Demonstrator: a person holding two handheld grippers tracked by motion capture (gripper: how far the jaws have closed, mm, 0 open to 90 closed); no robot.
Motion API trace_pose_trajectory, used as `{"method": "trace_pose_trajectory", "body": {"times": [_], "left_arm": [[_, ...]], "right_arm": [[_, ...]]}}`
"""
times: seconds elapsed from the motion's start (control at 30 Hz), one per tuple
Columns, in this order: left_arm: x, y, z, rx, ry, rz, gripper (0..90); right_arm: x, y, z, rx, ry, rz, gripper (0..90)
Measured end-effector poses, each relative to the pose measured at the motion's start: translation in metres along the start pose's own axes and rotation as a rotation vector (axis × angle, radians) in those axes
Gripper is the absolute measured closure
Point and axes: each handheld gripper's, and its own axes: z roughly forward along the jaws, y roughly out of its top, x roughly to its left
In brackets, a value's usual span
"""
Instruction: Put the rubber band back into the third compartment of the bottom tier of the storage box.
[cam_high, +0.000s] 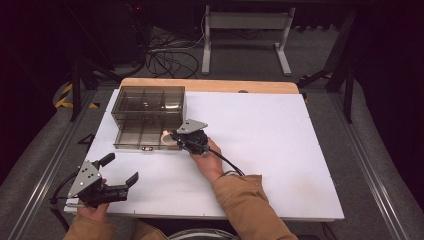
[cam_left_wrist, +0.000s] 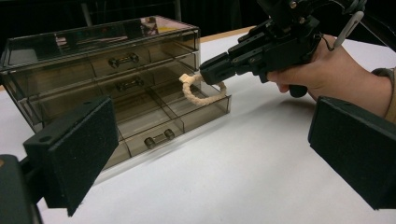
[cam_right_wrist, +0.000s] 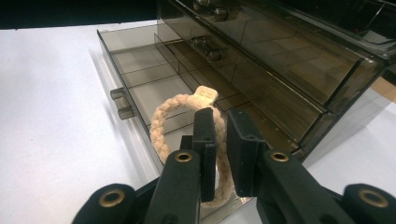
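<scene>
The right gripper (cam_high: 176, 136) has its jaws nearly closed on a cream braided cord bracelet (cam_right_wrist: 187, 126), pinching one side of the loop so that the rest of the ring stands up ahead of the jaws, with its flat woven tab at the far top. From the right gripper view the cord sits between the two pads with a small gap showing beside it, so the hold looks light rather than firm. The bracelet hangs just over the front right compartment of the pulled-out bottom drawer (cam_right_wrist: 140, 88) of a smoky translucent plastic drawer chest (cam_high: 148, 102), which stands on the white desk (cam_high: 260, 145) just beyond the jaws.

The left gripper (cam_high: 121, 170) rests low over the desk, well to the side of the chest, with its jaws spread wide and nothing between them.

The bracelet looks very light and soft, though the braid gives it enough body to keep its ring shape while held by one side. It should not slip easily, since the woven surface is rough against the pads. A pinch across the cord, as now, seems the best hold; gripping the whole loop would only squash it flat. Being so light, it may cling to a pad on release or catch on the thin drawer dividers, so it should be let go low inside the compartment.
</scene>
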Motion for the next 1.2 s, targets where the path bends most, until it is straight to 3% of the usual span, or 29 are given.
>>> {"method": "trace_pose_trajectory", "body": {"times": [0.3,0.5,0.83,0.97,1.2], "left_arm": [[0.000,0.000,0.000,0.002,0.000,0.002,2.5],[0.000,0.000,0.000,0.000,0.000,0.002,2.5],[0.000,0.000,-0.001,-0.001,0.001,-0.001,2.5],[0.001,0.000,-0.002,-0.002,0.004,0.002,2.5],[0.002,-0.001,-0.004,-0.004,0.008,-0.001,2.5]], "right_arm": [[0.000,-0.003,0.006,0.011,0.015,-0.004,74.8],[-0.002,-0.004,0.008,-0.006,0.028,0.004,54.8],[-0.008,-0.004,0.005,-0.020,0.046,0.048,38.1],[-0.011,-0.003,0.002,0.003,0.051,0.066,43.7],[-0.017,-0.001,-0.014,0.045,0.055,0.079,80.6]]}}
